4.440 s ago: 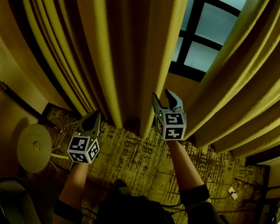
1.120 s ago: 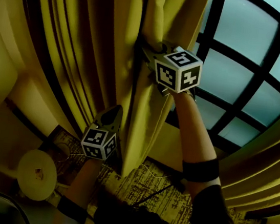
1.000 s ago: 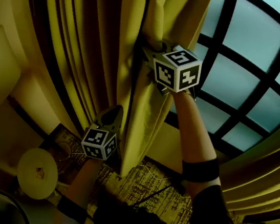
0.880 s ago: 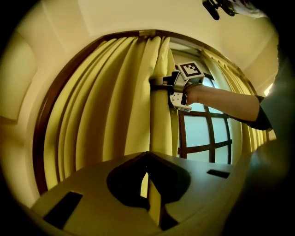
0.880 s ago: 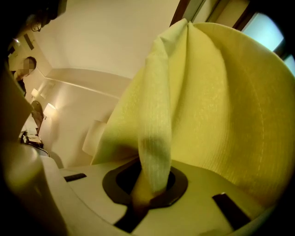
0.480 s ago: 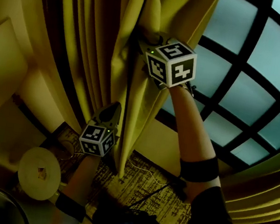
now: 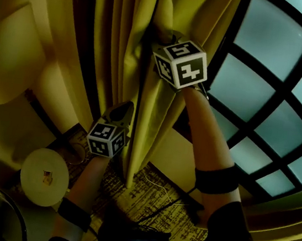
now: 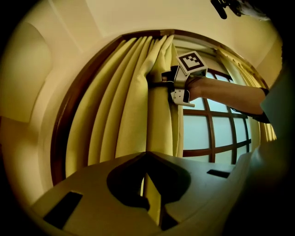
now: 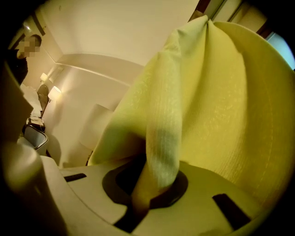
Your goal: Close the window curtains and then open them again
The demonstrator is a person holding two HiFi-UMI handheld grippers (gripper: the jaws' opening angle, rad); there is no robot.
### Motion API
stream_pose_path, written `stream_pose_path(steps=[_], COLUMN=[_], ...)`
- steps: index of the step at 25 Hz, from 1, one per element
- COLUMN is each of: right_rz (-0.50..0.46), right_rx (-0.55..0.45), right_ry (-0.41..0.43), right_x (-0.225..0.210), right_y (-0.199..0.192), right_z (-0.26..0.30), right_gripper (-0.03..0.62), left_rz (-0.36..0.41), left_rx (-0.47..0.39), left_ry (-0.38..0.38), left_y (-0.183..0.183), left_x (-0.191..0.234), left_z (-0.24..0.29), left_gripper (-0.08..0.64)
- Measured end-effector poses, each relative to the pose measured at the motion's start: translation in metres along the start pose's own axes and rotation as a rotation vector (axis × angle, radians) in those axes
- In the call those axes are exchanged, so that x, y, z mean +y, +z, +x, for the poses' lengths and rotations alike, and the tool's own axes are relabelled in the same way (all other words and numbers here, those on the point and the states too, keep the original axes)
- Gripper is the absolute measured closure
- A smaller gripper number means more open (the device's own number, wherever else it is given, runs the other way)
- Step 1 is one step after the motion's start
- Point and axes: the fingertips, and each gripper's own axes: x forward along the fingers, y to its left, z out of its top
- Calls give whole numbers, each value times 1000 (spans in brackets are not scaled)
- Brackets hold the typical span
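Clamping ribbed yellow curtain (image 9: 221, 101) pleats | left gripper (image 8: 148, 184) | right gripper (image 9: 148, 191)

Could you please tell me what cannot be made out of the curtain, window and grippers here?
- Head view: the jaws of the right gripper are hidden by its cube and the curtain.
- Right gripper view: curtain fabric blocks nearly all the window.
- Left gripper view: the left gripper hides the curtain's hem.
- Head view: the item on the white disc is too small.

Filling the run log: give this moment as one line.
left gripper: jaws shut on curtain edge | right gripper: jaws shut on curtain fold | window: panes showing
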Motion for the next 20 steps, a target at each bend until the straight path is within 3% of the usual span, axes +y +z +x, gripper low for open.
stream_pose_path(steps=[5, 20], right_rz=[-7, -121], right_rx=[22, 74], right_ry=[24, 1], right_x=[17, 42], right_y=[7, 18], right_z=[40, 148], right_gripper=[571, 571], left_rz=[-36, -32], left_rx=[-3, 2], left_ry=[17, 35], left_y=[12, 22], left_x=[39, 134], left_z=[-3, -11], left_gripper=[560, 560])
